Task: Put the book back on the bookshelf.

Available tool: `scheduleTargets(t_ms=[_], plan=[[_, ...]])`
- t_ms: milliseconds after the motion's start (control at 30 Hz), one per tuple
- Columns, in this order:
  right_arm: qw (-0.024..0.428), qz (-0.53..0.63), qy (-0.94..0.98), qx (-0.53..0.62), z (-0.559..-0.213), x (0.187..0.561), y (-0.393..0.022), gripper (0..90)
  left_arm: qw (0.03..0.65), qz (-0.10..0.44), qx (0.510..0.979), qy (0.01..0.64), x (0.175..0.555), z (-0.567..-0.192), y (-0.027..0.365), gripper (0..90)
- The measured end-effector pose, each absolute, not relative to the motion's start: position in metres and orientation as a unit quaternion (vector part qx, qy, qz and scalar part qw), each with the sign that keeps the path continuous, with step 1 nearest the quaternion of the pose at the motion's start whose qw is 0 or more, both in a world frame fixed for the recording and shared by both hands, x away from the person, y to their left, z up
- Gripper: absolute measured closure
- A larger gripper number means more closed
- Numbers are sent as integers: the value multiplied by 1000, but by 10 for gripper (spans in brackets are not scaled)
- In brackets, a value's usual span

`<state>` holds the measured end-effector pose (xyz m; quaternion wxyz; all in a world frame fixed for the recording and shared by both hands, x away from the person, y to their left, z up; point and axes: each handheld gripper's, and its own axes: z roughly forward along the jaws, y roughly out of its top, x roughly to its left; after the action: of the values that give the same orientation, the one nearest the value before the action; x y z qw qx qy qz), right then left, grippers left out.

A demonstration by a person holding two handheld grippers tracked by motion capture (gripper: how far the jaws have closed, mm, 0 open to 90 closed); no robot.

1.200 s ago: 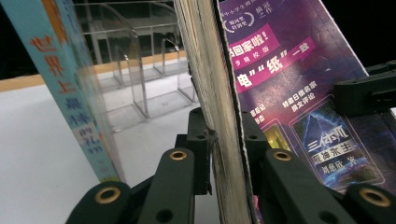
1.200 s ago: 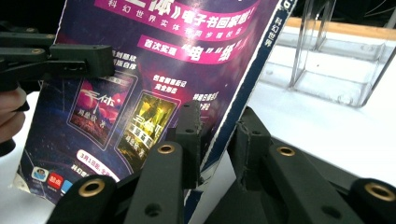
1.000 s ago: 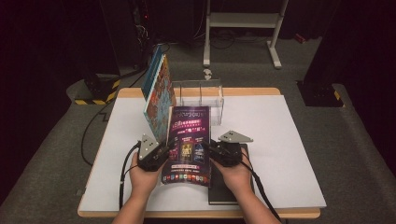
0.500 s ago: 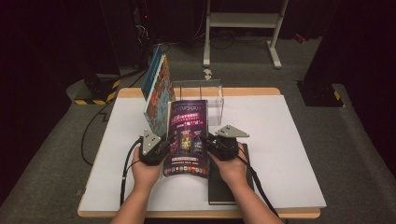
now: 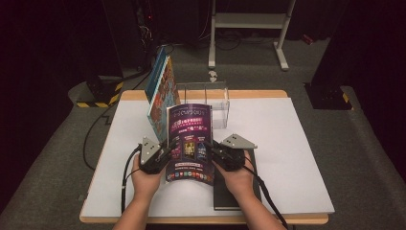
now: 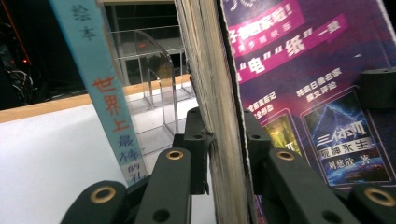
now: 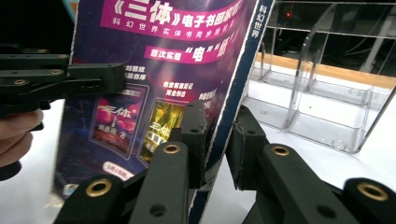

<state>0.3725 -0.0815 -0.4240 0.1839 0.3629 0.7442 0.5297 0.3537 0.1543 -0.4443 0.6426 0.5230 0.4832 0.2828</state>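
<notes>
A purple paperback book (image 5: 189, 141) is held upright above the white table (image 5: 297, 158), cover toward the person. My left gripper (image 5: 168, 148) is shut on its page edge (image 6: 219, 93). The pads (image 6: 198, 140) still press on both sides, though the jaws have just been opening a little. My right gripper (image 5: 213, 149) is shut on the spine edge (image 7: 233, 93) of the book (image 7: 154, 70). In the right gripper view the left gripper's jaw (image 7: 93, 79) reaches onto the cover from the far side.
A clear acrylic book rack (image 5: 210, 103) stands just behind the held book. A blue book (image 5: 160, 96) stands upright at its left end, its spine (image 6: 102, 88) close beside my left gripper. A black flat book (image 5: 234, 196) lies under the right hand, near the front edge.
The purple book and both grippers have shifted slightly up and toward the rack. The book now stands a bit more upright.
</notes>
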Motion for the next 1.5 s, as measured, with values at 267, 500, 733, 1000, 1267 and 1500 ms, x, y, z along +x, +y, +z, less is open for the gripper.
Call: scheduleTargets(t_ms=[267, 500, 733, 1000, 1267, 1500], plan=[[182, 542, 743, 347, -422, 352, -87, 777, 649, 286, 521, 475, 335, -443, 159, 717], [188, 548, 744, 333, -420, 337, -87, 782, 653, 292, 514, 473, 322, -445, 163, 684], [188, 557, 745, 315, -418, 325, -85, 800, 657, 294, 504, 477, 312, -447, 170, 646], [171, 584, 735, 300, -417, 315, -87, 838, 656, 293, 503, 481, 309, -444, 173, 608], [196, 593, 717, 310, -408, 316, -106, 841, 666, 290, 502, 469, 310, -440, 165, 554], [216, 598, 703, 320, -404, 313, -120, 842, 668, 287, 504, 467, 310, -440, 164, 526]])
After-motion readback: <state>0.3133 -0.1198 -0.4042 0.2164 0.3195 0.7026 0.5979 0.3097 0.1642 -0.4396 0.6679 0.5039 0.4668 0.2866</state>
